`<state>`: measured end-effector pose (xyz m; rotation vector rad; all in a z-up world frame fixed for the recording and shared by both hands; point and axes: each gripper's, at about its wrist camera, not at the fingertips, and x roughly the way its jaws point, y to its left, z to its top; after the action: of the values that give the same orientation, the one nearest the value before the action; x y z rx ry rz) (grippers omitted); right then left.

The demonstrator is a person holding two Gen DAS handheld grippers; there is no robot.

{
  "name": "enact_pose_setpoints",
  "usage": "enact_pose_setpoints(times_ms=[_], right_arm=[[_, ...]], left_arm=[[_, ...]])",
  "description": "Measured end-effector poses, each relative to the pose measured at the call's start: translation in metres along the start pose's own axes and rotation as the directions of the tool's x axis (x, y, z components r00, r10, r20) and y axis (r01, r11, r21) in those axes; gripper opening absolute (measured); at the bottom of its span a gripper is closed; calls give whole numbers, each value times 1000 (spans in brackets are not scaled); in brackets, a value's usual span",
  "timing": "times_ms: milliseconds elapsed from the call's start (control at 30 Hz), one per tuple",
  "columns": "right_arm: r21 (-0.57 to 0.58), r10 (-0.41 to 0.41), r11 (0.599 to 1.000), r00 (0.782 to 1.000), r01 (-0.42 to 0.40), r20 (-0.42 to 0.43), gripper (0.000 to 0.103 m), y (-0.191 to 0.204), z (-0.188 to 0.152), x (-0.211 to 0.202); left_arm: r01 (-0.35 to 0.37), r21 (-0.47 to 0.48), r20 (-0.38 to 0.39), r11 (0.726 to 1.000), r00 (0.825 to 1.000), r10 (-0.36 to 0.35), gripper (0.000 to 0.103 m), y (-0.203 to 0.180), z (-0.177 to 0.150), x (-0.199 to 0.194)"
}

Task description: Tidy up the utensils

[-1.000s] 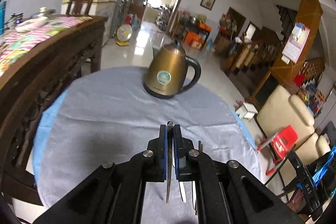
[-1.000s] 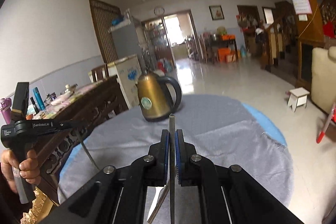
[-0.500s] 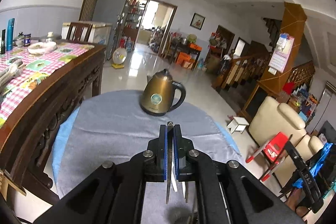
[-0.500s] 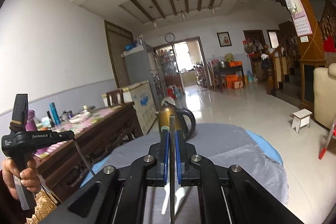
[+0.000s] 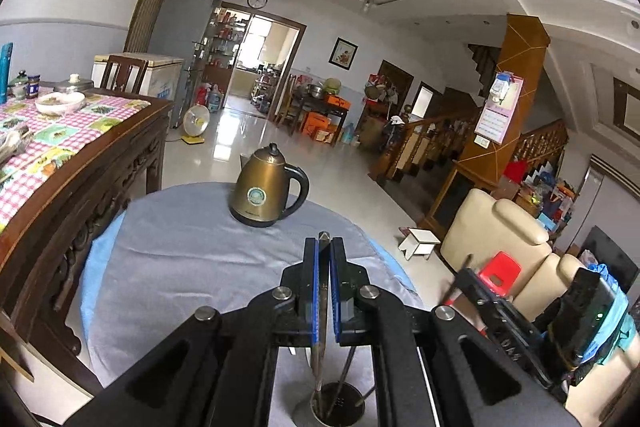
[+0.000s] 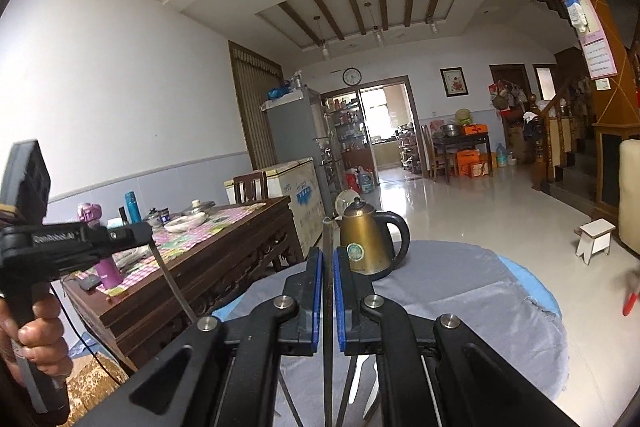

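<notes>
The round table (image 5: pixel 168 267) under my grippers wears a grey cloth (image 6: pixel 472 291) with a blue layer showing at its edge. To the left of it stands a long dark wooden table (image 5: pixel 120 155) with a pink checked cover and bowls on top. On the far side of the round table sits a brass-coloured kettle (image 5: pixel 266 193) with a black handle, upright, its handle turned to the right.

My left gripper (image 5: pixel 324 267) is raised above the near part of the table, its blue-padded fingers (image 5: pixel 313 275) pressed together on a thin metal utensil (image 5: pixel 323 307) that hangs down between them. The lower end of that utensil reaches toward a small metal cup (image 5: pixel 332 407) standing on the cloth right below, at the near edge of the view; a few other thin handles already lean inside it. Whether my utensil's tip touches the cup, I cannot tell.

My right gripper (image 6: pixel 328 275) is also clamped shut on a slim metal utensil (image 6: pixel 328 251), which stands straight up past the fingertips and runs down between the arms. Other metal pieces show below it, blurred. Out to the left in the right wrist view, my left hand (image 6: pixel 36 335) grips the handle of the other gripper, a thin utensil slanting down from it.
</notes>
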<state>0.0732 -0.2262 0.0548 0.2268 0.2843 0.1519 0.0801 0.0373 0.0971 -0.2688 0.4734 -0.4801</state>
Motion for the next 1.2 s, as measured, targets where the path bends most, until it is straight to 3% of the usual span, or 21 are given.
enact_pose_setpoints(times_ms=[300,533,1200], right_arm=[[-3,-15,1000,998,15,-66,6,-2,-29,12],[21,-23,999,995,25,-96,6,-7,-46,13],[52,-60,997,994,65,-93,6,-12,-63,12]], left_arm=[[-1,-114,-45,994,999,-4,5,14,-33,12],[-58,-167,-42,984,998,52,5,17,-58,15],[-147,-79,-80,986,987,141,5,-7,-85,36]])
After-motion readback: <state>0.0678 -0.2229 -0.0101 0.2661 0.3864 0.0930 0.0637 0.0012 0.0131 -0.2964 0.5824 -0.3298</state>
